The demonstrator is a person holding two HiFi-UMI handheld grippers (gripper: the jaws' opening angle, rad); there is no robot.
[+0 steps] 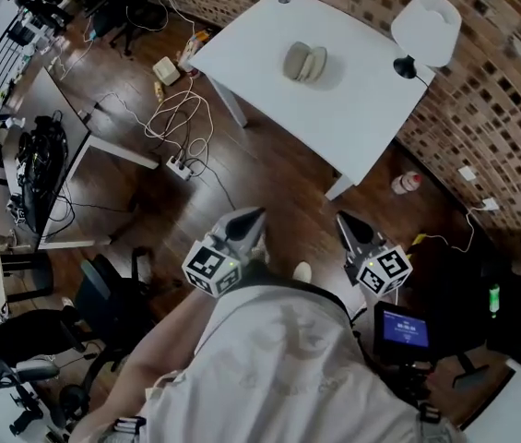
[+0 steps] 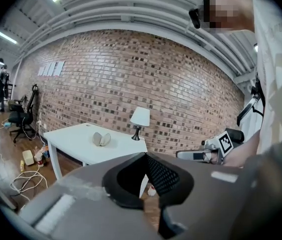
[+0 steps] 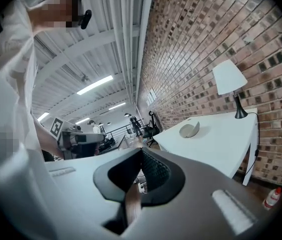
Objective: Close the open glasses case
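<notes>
Sliding is looming: left gripper and right gripper, both clenched empty, are hovering well apart from the glasses case lying open amid the tabletop; an unbraced push could shove it.

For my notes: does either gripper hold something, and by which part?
Nothing is held. Left gripper and right gripper are shut and empty; the glasses case lies on the table.
</notes>
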